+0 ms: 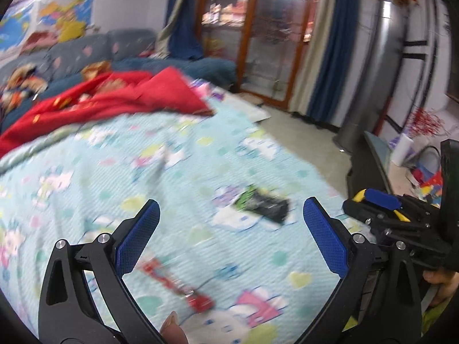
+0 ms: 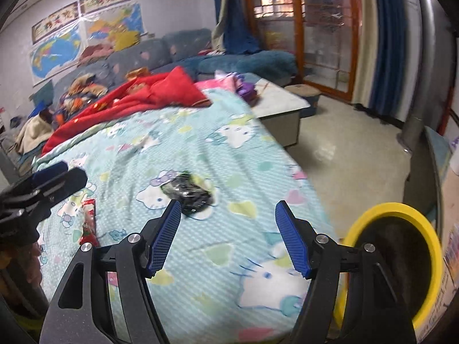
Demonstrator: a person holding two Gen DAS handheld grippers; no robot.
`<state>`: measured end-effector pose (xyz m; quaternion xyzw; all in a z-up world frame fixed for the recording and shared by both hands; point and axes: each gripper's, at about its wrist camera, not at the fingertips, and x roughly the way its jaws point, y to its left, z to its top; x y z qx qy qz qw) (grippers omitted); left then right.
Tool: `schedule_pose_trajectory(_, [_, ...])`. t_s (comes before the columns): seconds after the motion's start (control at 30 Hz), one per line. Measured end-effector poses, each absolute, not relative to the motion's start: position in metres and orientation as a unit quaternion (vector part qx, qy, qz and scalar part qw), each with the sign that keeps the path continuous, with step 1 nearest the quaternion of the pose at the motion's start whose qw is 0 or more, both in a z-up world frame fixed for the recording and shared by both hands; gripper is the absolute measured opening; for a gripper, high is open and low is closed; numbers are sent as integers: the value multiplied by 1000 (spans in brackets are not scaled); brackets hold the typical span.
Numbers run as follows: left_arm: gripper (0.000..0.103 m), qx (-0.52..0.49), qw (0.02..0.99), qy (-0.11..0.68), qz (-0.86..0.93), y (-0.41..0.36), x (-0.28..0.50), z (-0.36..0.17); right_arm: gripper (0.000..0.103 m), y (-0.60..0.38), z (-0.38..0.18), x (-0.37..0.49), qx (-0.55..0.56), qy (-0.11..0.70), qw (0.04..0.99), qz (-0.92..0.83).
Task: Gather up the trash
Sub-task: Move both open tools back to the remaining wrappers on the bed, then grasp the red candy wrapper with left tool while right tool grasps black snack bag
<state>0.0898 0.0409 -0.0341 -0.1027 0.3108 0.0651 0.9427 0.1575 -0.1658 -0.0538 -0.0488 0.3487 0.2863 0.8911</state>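
A black and green wrapper [image 1: 262, 205] lies on the light blue cartoon-print bedspread [image 1: 86, 154]; it also shows in the right wrist view [image 2: 188, 193]. A red wrapper [image 1: 178, 283] lies nearer, between my left gripper's fingers; in the right wrist view it [image 2: 89, 220] lies at the left. My left gripper [image 1: 229, 240] is open and empty above the bedspread. My right gripper [image 2: 229, 238] is open and empty, just short of the black wrapper. A yellow-rimmed bin [image 2: 396, 255] with a dark inside stands at the bed's right side. The right gripper also shows in the left wrist view [image 1: 381, 200].
A red blanket [image 2: 137, 97] lies at the far end of the bed, with a blue sofa [image 2: 178, 48] piled with clothes behind. A low grey table [image 2: 281, 103] stands beyond the bed. Tiled floor [image 2: 352, 149] lies to the right, before glass doors.
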Motion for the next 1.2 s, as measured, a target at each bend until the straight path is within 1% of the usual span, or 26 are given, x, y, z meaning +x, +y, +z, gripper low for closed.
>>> schedule_pose_trajectory(0.13, [92,-131,930,333,89,67,83,-47,66,-139,-66,169,-65,370,875,306])
schedule_pose_trajectory(0.23, [90,-152,920,348,96,79,79,-59,66,-122,-74,175,-85,372,869,316])
schedule_pose_trajectory(0.47, [69,-198,889,403,87,91,78,-93,66,-87,-93,194,-133,382,853,331])
schedule_pose_trajectory(0.57, [64,-210,880,418,84,92,80,-105,65,-75,-102,200,-147,393,843,337])
schedule_pose_trajectory(0.63, [62,-212,879,419,83,92,80,-107,62,-68,-109,205,-153,402,838,337])
schedule_pose_trajectory(0.67, [61,-213,879,419,81,92,80,-107,57,-65,-113,207,-155,408,834,339])
schedule_pose_trajectory(0.7, [57,-213,879,418,81,92,80,-108,54,-62,-116,208,-156,413,831,338])
schedule_pose_trajectory(0.73, [55,-213,879,418,81,92,79,-108,53,-61,-119,208,-156,414,831,336])
schedule_pose_trajectory(0.8, [40,-210,880,417,83,94,80,-110,47,-61,-121,207,-153,407,835,338])
schedule_pose_trajectory(0.83, [35,-210,880,417,84,94,81,-111,45,-62,-120,206,-150,406,835,339])
schedule_pose_trajectory(0.87, [26,-209,881,417,83,94,81,-111,42,-64,-120,205,-146,405,837,339])
schedule_pose_trajectory(0.9, [22,-208,880,418,84,95,83,-112,40,-66,-120,205,-141,405,838,339])
schedule_pose_trajectory(0.97, [19,-208,881,417,80,96,83,-112,36,-71,-120,204,-132,405,838,340])
schedule_pose_trajectory(1.0, [16,-209,881,416,76,96,83,-112,35,-72,-119,203,-129,405,839,340])
schedule_pose_trajectory(1.17, [10,-211,886,411,46,91,87,-109,34,-86,-114,193,-111,404,842,340])
schedule_pose_trajectory(1.2, [7,-210,887,409,41,89,88,-107,34,-89,-112,191,-105,404,843,340])
